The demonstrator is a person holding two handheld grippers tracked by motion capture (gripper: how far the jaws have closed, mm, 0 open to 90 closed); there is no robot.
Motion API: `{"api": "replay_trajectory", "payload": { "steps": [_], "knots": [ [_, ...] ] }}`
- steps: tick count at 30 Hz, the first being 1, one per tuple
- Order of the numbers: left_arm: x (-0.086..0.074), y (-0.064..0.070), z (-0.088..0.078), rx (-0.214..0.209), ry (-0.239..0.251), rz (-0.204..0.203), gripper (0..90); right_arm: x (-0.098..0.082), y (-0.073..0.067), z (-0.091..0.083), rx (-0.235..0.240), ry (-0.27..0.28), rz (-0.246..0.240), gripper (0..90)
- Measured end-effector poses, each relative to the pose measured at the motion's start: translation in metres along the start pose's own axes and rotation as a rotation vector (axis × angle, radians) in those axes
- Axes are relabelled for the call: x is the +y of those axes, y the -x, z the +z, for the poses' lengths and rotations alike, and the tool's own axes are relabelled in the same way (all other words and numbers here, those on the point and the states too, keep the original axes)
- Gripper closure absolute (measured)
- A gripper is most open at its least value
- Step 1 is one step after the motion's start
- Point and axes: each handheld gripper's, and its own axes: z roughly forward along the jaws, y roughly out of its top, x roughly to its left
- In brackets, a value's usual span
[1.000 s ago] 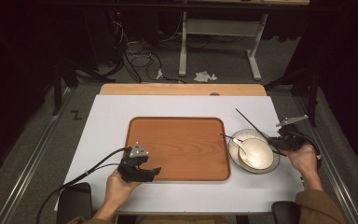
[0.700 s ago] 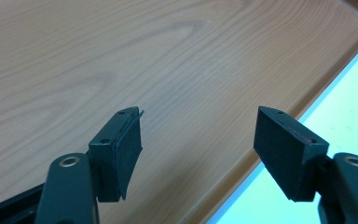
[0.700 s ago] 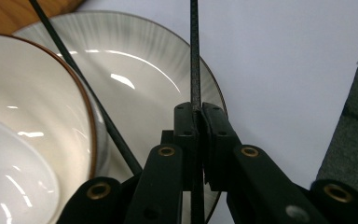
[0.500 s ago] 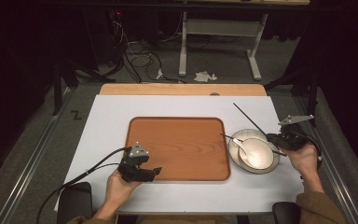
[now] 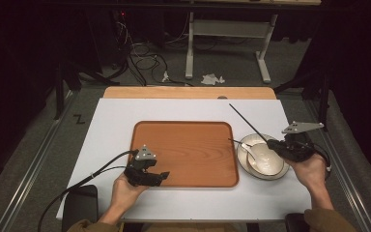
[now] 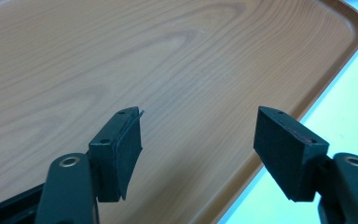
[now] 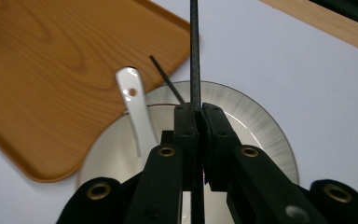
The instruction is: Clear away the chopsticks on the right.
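Two tools: your right gripper [image 7: 199, 122] clamps a black chopstick [image 5: 248, 122] above the plate [image 5: 244, 160]; your left gripper [image 6: 198, 149] gapes over the tray [image 5: 183, 140].

A black mark [image 5: 79, 119] on the floor, perhaps a "Z", is the sole sign.

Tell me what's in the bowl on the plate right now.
A white spoon lies in the bowl, handle toward the tray. A black chopstick leans there too. The right hand-held gripper covers part of the bowl, so anything beneath it is hidden.
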Motion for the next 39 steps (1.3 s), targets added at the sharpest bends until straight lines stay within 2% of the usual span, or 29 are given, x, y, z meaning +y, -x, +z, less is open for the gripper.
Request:
{"api": "replay_trajectory", "payload": {
  "steps": [5,9,10,11,13,14,15,16,18,19,20,23,26,27,28,32,39],
  "knots": [
    [0.002,-0.002,0.001,-0.003,0.002,-0.006,32.0,0.006,-0.020,0.001,0.015,-0.010,-0.012,86.5],
    [0.003,-0.003,0.002,-0.005,0.003,-0.010,32.0,0.008,-0.030,0.003,0.031,-0.012,-0.029,86.5],
    [0.003,-0.003,0.002,-0.005,0.002,-0.008,32.0,0.010,-0.037,0.003,0.042,-0.013,-0.021,86.5],
    [0.003,-0.003,0.002,-0.005,0.002,-0.008,32.0,0.010,-0.037,0.003,0.042,-0.013,-0.021,86.5],
    [0.003,-0.003,0.003,-0.005,0.005,-0.011,32.0,0.012,-0.045,0.004,0.052,-0.001,-0.036,86.5],
    [0.003,-0.003,0.003,-0.006,0.002,-0.009,31.9,0.013,-0.056,0.008,0.065,0.001,-0.040,86.5],
    [0.003,-0.003,0.003,-0.006,0.002,-0.009,31.9,0.013,-0.056,0.008,0.065,0.001,-0.040,86.5],
    [0.003,-0.003,0.003,-0.005,0.003,-0.010,32.0,0.015,-0.067,0.015,0.079,-0.012,-0.055,86.5],
    [0.003,-0.003,0.004,-0.007,0.001,-0.014,31.9,0.015,-0.077,0.025,0.095,-0.027,-0.063,86.5],
    [0.003,-0.003,0.004,-0.007,0.001,-0.014,31.9,0.015,-0.077,0.025,0.095,-0.027,-0.063,86.5],
    [0.003,-0.003,0.003,-0.002,-0.001,-0.012,31.9,0.015,-0.087,0.037,0.108,-0.054,-0.073,86.5],
    [0.003,-0.003,0.002,-0.001,0.005,-0.010,31.9,0.014,-0.098,0.052,0.113,-0.086,-0.082,86.5],
    [0.003,-0.003,0.003,-0.006,0.000,-0.013,31.9,0.014,-0.105,0.068,0.102,-0.119,-0.085,86.5],
    [0.003,-0.003,0.003,-0.006,0.000,-0.013,31.9,0.014,-0.105,0.068,0.102,-0.119,-0.085,86.5],
    [0.003,-0.003,0.003,-0.006,-0.002,-0.009,31.9,0.013,-0.108,0.077,0.108,-0.139,-0.082,86.4],
    [0.003,-0.004,0.005,-0.010,-0.005,-0.016,31.9,0.012,-0.112,0.093,0.111,-0.166,-0.070,86.4],
    [0.003,-0.003,0.003,-0.014,0.002,-0.012,31.8,0.010,-0.115,0.102,0.095,-0.179,-0.064,86.2]
  ]
}}
